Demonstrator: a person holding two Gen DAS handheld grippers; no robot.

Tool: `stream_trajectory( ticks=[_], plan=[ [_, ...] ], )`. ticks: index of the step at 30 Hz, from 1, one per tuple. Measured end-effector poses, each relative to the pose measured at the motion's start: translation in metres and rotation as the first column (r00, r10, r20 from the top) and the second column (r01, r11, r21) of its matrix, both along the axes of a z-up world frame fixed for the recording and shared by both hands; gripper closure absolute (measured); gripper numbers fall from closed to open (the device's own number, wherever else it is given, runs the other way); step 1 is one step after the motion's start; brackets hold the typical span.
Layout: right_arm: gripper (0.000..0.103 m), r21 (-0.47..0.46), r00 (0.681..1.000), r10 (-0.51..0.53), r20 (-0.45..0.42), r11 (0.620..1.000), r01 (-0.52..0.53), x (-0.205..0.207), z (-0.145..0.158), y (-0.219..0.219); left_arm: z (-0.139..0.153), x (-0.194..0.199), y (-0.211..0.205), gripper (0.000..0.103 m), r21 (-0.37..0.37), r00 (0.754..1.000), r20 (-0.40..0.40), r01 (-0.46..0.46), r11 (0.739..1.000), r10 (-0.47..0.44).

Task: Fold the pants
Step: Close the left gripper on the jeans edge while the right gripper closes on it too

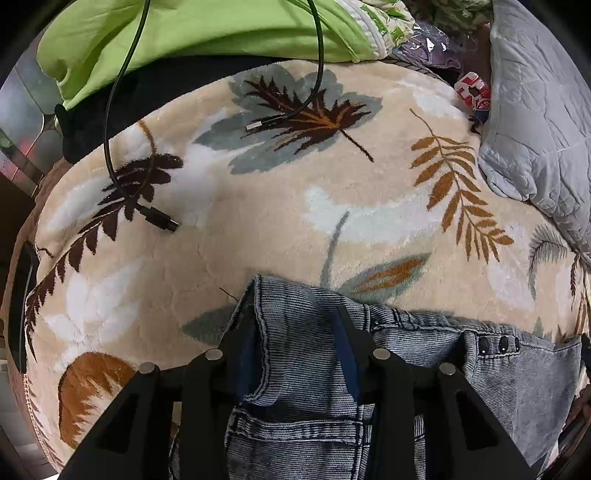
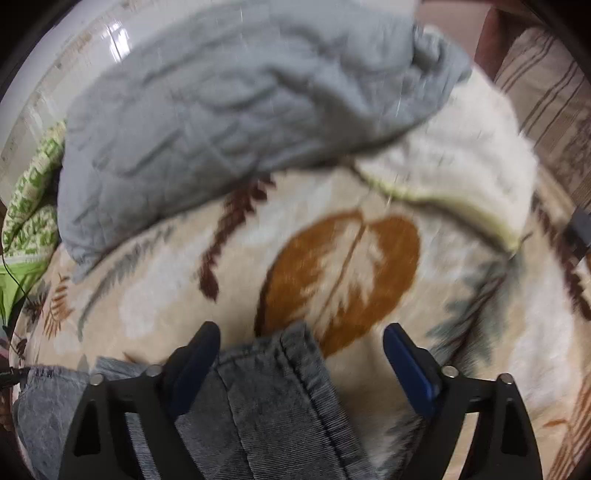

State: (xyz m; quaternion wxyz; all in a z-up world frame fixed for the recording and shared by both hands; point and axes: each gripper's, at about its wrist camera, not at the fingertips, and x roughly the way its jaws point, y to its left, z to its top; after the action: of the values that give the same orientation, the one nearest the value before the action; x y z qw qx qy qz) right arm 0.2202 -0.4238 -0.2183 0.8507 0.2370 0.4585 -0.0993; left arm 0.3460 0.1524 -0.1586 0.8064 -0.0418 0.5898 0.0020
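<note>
Left claw (image 1: 295, 332) pinches the waistband corner of the pants (image 1: 306, 369), pads snug on denim. Right claw (image 2: 301, 354) gapes wide around a hem, not yet biting; close squarely before lifting, I'd say. The pants lie on the leaf-print blanket (image 1: 258, 221). Only the left view shows loose cables (image 1: 110, 147); only the right, the grey quilt's (image 2: 221, 110) whole bulk.

surface: bed under a cream leaf-print blanket (image 1: 258, 229) | near edge: grey denim pants (image 1: 295, 369) | middle: two black USB cable ends (image 1: 162, 219) | far edge: lime-green bedding (image 1: 207, 26) | right side: grey quilted pillow (image 2: 221, 103), white fleece (image 2: 461, 158) beside it
</note>
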Motion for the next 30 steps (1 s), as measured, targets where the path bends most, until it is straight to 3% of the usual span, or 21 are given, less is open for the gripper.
stream_trajectory(
  ticks=[1,3,4,6,7,10,17,23,25,28,30],
  plan=[
    [0.029,0.017,1.0,0.011,-0.018,1.0,-0.011,0.001,-0.005,0.001,0.0,-0.002,-0.001,0.07,-0.011,1.0,0.004,0.0,1.0,0.0],
    [0.034,-0.025,0.999,0.035,-0.021,0.999,-0.035,0.0,-0.007,0.008,0.001,-0.006,-0.001,0.086,-0.033,1.0,0.013,-0.006,0.999,0.007],
    [0.055,-0.015,0.998,0.059,-0.007,0.998,-0.059,0.0,-0.005,0.011,0.001,-0.008,-0.001,0.09,-0.042,1.0,0.016,-0.012,0.999,0.013],
    [0.07,-0.029,0.999,0.044,0.003,0.999,-0.044,-0.004,0.001,0.01,0.005,-0.015,-0.001,0.097,-0.042,0.999,0.037,-0.03,0.999,0.032],
    [0.085,-0.031,0.999,0.04,0.026,0.999,-0.039,-0.008,0.006,0.009,0.007,-0.019,0.0,0.097,-0.05,0.998,0.057,-0.029,0.998,0.032],
    [0.094,-0.008,0.995,0.016,0.101,1.0,-0.016,-0.018,0.023,0.003,0.03,-0.032,0.002,0.099,-0.074,0.99,0.139,-0.027,0.997,0.037],
    [0.095,0.019,0.967,-0.026,0.255,1.0,0.021,-0.04,0.072,0.0,0.073,-0.048,0.014,0.099,-0.157,0.969,0.243,0.003,0.988,0.036],
    [0.094,0.175,0.993,-0.02,0.116,0.985,-0.001,-0.031,0.029,-0.012,0.072,-0.06,0.006,0.099,-0.154,0.968,0.248,-0.004,0.988,0.042],
    [0.094,0.177,0.996,-0.035,0.076,0.984,0.021,-0.025,0.018,-0.017,0.076,-0.064,0.0,0.099,-0.135,0.966,0.258,0.016,0.991,0.02],
    [0.092,0.222,0.992,-0.071,0.104,0.974,0.046,-0.024,0.009,-0.026,0.079,-0.063,-0.004,0.099,-0.124,0.964,0.266,0.026,0.992,0.008],
    [0.082,0.25,0.989,-0.098,0.112,0.966,0.068,-0.021,0.003,-0.031,0.079,-0.06,-0.003,0.099,-0.12,0.965,0.261,0.019,0.993,0.013]
  ],
)
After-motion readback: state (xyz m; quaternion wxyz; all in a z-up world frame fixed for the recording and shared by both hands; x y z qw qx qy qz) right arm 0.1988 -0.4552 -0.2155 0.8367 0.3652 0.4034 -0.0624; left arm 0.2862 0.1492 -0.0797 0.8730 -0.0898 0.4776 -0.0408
